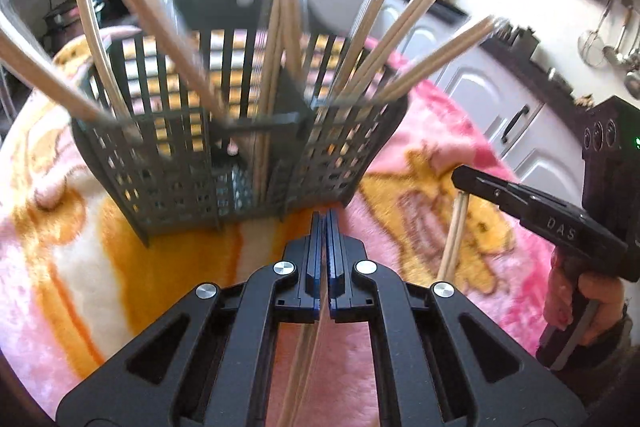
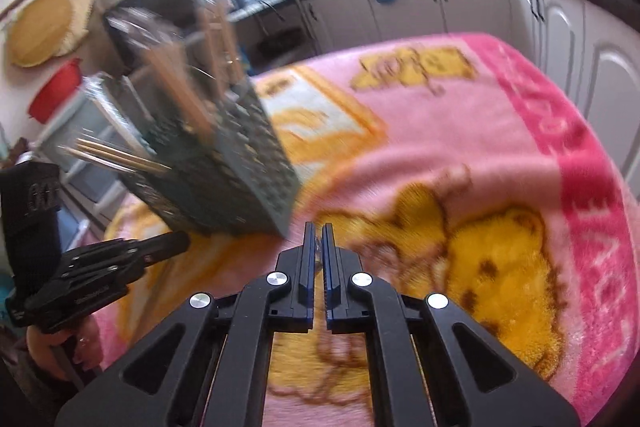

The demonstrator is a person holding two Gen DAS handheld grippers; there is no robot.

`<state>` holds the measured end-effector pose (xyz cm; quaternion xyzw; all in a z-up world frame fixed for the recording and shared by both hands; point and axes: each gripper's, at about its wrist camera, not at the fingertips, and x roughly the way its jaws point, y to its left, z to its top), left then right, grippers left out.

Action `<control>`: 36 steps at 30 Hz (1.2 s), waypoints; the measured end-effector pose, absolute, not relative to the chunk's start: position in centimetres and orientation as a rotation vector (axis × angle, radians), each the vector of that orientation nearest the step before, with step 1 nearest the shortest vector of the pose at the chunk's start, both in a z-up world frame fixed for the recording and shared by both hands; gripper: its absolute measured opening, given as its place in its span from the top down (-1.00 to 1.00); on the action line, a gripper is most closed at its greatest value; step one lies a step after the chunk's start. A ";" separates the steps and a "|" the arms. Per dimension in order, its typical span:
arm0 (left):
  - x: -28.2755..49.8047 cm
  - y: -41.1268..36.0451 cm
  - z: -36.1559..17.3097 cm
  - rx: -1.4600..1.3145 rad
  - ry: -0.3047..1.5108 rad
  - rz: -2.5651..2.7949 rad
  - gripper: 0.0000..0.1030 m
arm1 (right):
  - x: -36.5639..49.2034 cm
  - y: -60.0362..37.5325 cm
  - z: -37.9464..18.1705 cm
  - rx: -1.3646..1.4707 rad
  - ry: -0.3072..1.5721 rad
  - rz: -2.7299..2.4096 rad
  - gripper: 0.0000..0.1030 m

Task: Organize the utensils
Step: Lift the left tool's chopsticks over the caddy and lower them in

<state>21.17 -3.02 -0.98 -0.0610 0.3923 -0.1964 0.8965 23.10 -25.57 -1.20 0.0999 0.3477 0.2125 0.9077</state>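
Note:
A grey slotted utensil basket (image 1: pixel 224 163) stands on a pink and yellow blanket (image 1: pixel 440 147), with several wooden chopsticks (image 1: pixel 280 39) standing in its compartments. My left gripper (image 1: pixel 325 217) is just in front of the basket, shut on a pair of chopsticks (image 1: pixel 308 351) that hang below the fingers. My right gripper (image 1: pixel 464 181) shows at the right, shut on another pair of chopsticks (image 1: pixel 452 239) that point down. In the right wrist view the right gripper (image 2: pixel 318 227) is shut on something thin and the basket (image 2: pixel 224 179) is at its left. The left gripper (image 2: pixel 176 241) shows at the lower left.
The blanket (image 2: pixel 480 115) covers the whole table. White kitchen cabinets (image 1: pixel 480 95) and a dark counter run behind it. Ladles hang on the wall (image 1: pixel 616 43) at the right. A red bowl (image 2: pixel 56 91) and shelves stand at the left in the right wrist view.

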 end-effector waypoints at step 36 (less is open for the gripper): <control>19.3 -1.8 18.3 -0.270 0.305 -0.473 1.00 | 17.7 -21.4 14.9 0.076 0.267 0.613 0.94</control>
